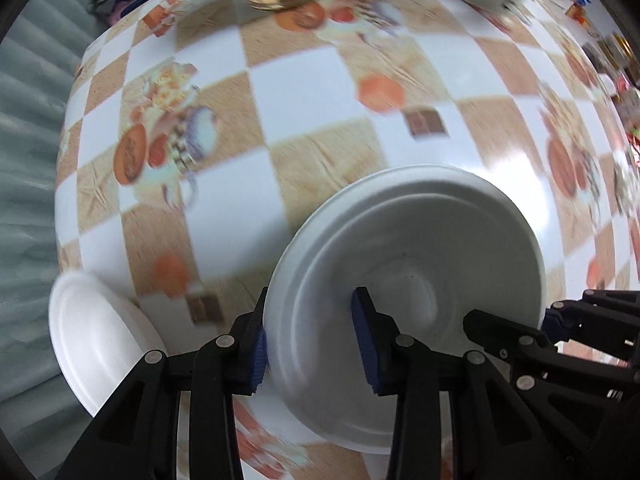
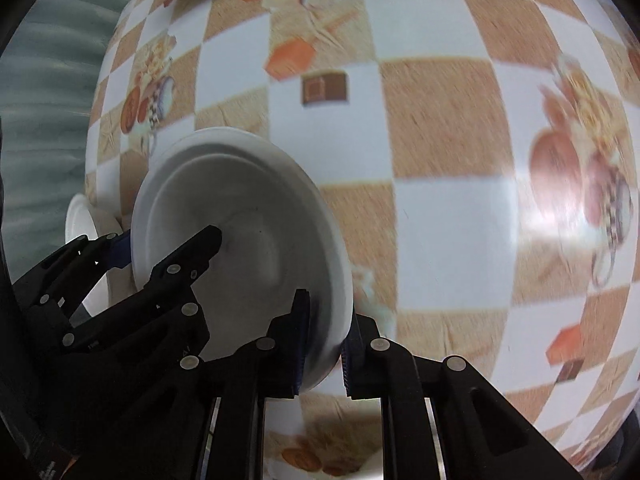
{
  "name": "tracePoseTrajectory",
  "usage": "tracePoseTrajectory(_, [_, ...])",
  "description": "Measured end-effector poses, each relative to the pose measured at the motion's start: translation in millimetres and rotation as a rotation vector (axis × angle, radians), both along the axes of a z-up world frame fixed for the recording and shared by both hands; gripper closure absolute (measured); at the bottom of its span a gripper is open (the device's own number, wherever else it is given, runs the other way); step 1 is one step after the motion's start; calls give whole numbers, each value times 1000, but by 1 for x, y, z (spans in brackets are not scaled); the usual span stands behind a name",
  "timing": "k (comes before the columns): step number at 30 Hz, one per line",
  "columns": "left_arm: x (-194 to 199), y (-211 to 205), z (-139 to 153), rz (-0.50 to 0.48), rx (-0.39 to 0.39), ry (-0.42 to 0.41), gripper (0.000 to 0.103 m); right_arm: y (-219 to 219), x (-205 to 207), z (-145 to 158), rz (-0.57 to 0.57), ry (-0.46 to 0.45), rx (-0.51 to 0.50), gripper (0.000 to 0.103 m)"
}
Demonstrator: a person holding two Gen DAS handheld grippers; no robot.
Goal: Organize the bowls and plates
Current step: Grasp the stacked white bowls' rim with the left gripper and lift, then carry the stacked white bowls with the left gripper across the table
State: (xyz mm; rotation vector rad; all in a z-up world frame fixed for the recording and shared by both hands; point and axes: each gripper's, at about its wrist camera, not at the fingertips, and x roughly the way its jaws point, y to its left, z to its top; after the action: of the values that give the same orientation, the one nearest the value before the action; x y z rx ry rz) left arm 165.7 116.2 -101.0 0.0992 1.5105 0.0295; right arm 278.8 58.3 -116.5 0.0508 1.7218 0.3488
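Gripping white plate (image 1: 420, 280) rim | left gripper (image 1: 316, 344) fingers clamped | right gripper (image 2: 324, 344) fingers clamped opposite

Bright, even indoor light, strong fisheye bending, motion blur.

Beyond the fingers the glossy checkered tablecloth (image 2: 440, 128) smears; white glare sits right of them, and the white foam plate (image 2: 248, 240) looks grey-shaded, black vignette at corners.

No text, label, brand or number can be read anywhere, neither on the patterned worktop (image 1: 304, 92) nor on anything standing on it.
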Motion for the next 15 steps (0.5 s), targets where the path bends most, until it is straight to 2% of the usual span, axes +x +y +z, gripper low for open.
tracePoseTrajectory(6, [-32, -15, 4, 5, -22, 11, 61, -12, -23, 3, -34, 4, -12, 86])
tracePoseTrajectory(15, [-65, -48, 45, -51, 15, -56, 61, -36, -48, 38, -108, -44, 35, 86])
